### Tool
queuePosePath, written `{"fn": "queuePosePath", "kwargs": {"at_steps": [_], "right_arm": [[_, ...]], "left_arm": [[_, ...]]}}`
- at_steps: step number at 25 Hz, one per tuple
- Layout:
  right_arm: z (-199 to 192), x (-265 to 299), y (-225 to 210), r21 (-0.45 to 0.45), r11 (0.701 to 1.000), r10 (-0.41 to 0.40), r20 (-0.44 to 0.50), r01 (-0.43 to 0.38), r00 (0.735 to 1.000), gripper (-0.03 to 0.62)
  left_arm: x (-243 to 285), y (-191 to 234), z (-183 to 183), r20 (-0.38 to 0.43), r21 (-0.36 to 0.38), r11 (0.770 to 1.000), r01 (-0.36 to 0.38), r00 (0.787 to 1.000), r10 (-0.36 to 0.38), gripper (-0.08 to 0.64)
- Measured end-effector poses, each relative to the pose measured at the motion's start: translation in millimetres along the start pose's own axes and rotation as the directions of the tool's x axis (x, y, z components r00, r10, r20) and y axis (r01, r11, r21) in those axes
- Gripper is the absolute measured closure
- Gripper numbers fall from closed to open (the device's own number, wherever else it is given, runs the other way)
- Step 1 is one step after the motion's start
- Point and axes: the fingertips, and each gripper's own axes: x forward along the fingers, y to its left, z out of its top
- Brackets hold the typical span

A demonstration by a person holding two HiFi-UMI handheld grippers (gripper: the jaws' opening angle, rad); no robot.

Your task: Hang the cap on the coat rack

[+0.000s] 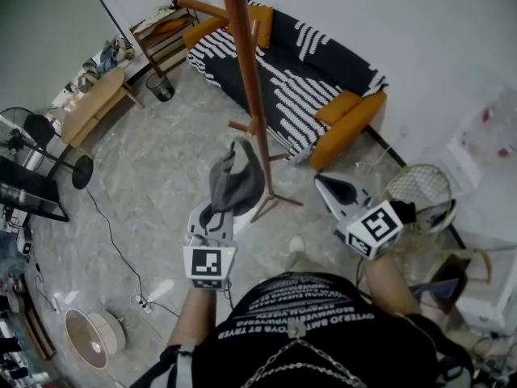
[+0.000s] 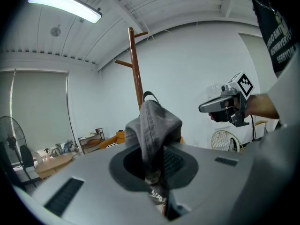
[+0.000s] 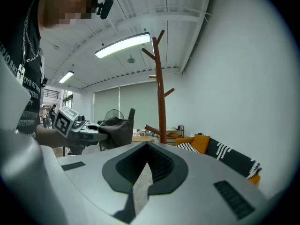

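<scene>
The grey cap [image 1: 237,181] hangs crumpled from my left gripper [image 1: 219,209], which is shut on its fabric and points up. In the left gripper view the cap [image 2: 153,124] rises from between the jaws [image 2: 157,191], in front of the brown coat rack [image 2: 135,65]. The coat rack's pole [image 1: 245,63] stands just beyond the cap, and a peg [image 1: 203,8] branches off to the left near the top. My right gripper [image 1: 322,181] is to the right of the rack's base, shut with nothing in it [image 3: 142,173]. From there I see the rack [image 3: 160,93] and the cap [image 3: 117,129].
A black-and-white striped sofa [image 1: 300,78] with orange cushions stands behind the rack. At the left are a wooden table [image 1: 91,103], a shelf [image 1: 164,32], a small bin [image 1: 160,87] and a fan [image 1: 39,129]. A wire basket [image 1: 420,187] is at the right, and a cable and power strip [image 1: 145,301] lie on the floor.
</scene>
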Motion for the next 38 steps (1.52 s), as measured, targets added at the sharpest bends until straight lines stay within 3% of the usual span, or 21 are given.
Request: {"fn": "queuePosePath", "kwargs": {"at_steps": [7,24,38], "right_arm": [[-9,-2,-23,0.004,1.000,-0.023,-0.021,0.023,1.000,0.598],[-20,17,-59,0.075,0.997,-0.024,-0.052,0.028,0.998,0.598],[-19,27,-55,0.051,0.999,-0.016,-0.071,0.020,0.997,0.598]], "left_arm": [[29,-2,-2,-0.017,0.042,0.999,0.025,1.000,-0.025,0.537],[83,4,-23,-0.060,0.020,0.999,0.043,0.997,-0.042,0.537],[96,2,-51,-0.113,0.024,0.997,0.069,0.991,-0.066,0.537]]}}
